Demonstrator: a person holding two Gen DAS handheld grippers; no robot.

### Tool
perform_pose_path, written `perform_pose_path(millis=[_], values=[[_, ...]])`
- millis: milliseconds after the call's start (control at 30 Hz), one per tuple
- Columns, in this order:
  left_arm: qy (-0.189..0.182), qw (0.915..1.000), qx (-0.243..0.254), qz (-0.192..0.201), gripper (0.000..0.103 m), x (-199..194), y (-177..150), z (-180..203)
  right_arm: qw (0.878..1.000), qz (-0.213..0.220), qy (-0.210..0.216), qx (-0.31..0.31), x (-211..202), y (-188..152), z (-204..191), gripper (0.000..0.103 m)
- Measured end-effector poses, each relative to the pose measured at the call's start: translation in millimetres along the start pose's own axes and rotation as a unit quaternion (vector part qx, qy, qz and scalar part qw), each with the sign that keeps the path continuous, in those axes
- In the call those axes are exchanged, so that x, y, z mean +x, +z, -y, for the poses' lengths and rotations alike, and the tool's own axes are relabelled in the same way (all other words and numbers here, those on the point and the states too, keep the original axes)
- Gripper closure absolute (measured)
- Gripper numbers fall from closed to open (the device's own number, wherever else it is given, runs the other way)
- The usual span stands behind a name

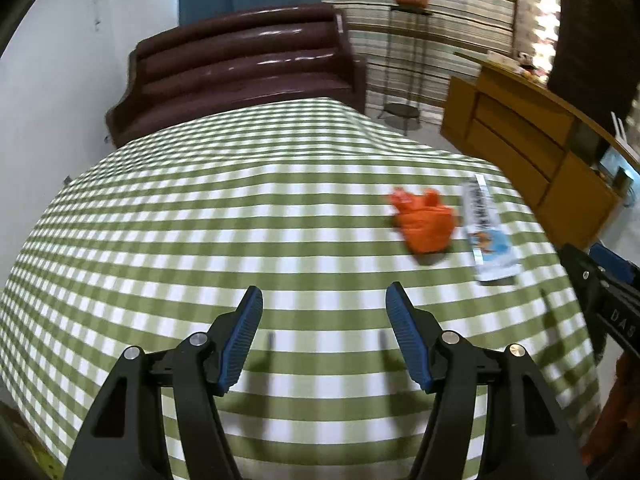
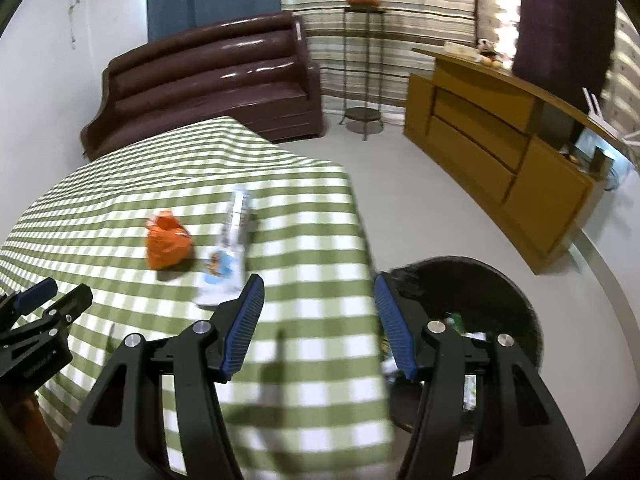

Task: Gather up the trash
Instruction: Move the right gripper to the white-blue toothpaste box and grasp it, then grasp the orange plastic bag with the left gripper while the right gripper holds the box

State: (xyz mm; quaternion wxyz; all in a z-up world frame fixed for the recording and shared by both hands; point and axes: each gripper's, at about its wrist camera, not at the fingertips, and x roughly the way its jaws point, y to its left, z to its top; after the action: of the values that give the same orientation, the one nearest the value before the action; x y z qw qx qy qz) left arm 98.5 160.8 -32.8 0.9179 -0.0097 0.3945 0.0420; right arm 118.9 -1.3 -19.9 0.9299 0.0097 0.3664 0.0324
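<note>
A crumpled orange plastic wrapper (image 1: pixel 425 222) lies on the counter draped in a green-and-white checked cloth (image 1: pixel 240 216), just beside a flat, glossy white-and-blue snack packet (image 1: pixel 488 232) near the counter's right edge. The left gripper (image 1: pixel 324 340) hangs above bare cloth, its ribbed blue fingers (image 1: pixel 244 340) spread wide and holding nothing. The right gripper (image 2: pixel 318 326) hovers over the counter's edge, fingers likewise released, with a round black trash bin (image 2: pixel 516 300) holding litter on the floor below.

Left gripper (image 1: pixel 324 300) and right gripper (image 2: pixel 319 288), jaws wide apart, empty.
</note>
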Motion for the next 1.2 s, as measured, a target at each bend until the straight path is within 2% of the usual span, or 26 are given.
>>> perform_pose_path(millis=[333,467,533,733,867,1200], values=[[0.03,0.9988,-0.038,-0.006,0.04,5,-1,-56,0.999,-0.016,0.009,-0.038,31,21,-51,0.048],[0.031,0.9985,-0.045,-0.009,0.04,8,-1,-65,0.998,-0.032,0.005,-0.045,46,25,-59,0.056],[0.03,0.9984,-0.046,-0.01,0.04,12,2,-67,0.998,-0.04,0.003,-0.047,54,28,-61,0.056],[0.02,0.9987,-0.046,-0.014,0.04,17,7,-63,0.997,-0.057,0.006,-0.056,67,31,-62,0.064],[0.012,0.999,-0.041,-0.016,0.04,22,12,-52,0.996,-0.066,0.014,-0.053,73,30,-63,0.082],[-0.015,0.9994,-0.026,-0.018,0.04,30,28,-15,0.998,-0.052,0.019,-0.04,66,29,-47,0.085]])
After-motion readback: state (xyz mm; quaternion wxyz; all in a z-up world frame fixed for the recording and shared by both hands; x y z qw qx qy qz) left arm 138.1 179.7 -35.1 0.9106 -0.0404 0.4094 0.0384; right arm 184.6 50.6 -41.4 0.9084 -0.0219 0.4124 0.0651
